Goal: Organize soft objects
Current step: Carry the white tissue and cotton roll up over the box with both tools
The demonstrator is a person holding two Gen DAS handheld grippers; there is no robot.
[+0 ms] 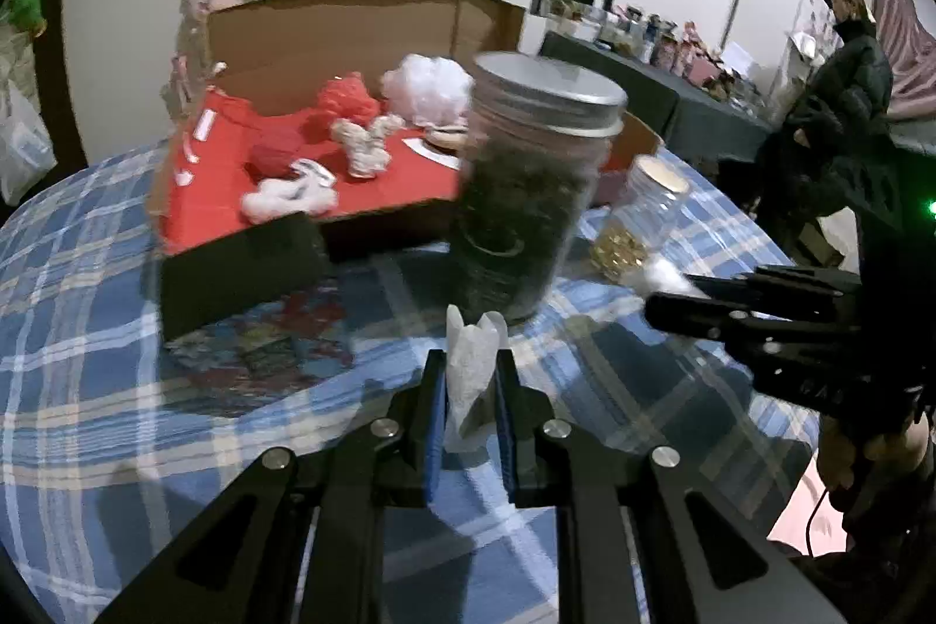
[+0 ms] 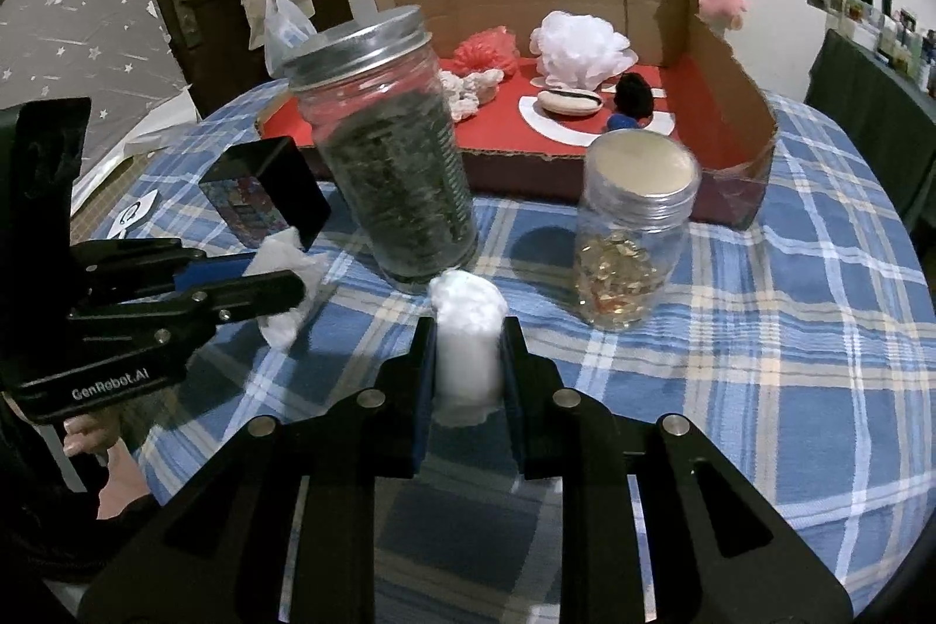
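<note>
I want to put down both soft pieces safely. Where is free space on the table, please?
Free: the checked cloth right of the small jar, and the strip in front of both jars. In the box, the red floor near its front edge is bare. Crowded: between the tall jar and the black tin, and the box's back.

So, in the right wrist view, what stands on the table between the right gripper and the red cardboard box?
The tall jar of dark leaves and the small jar with golden pieces stand between the right gripper and the box; the right wrist view shows this.
</note>
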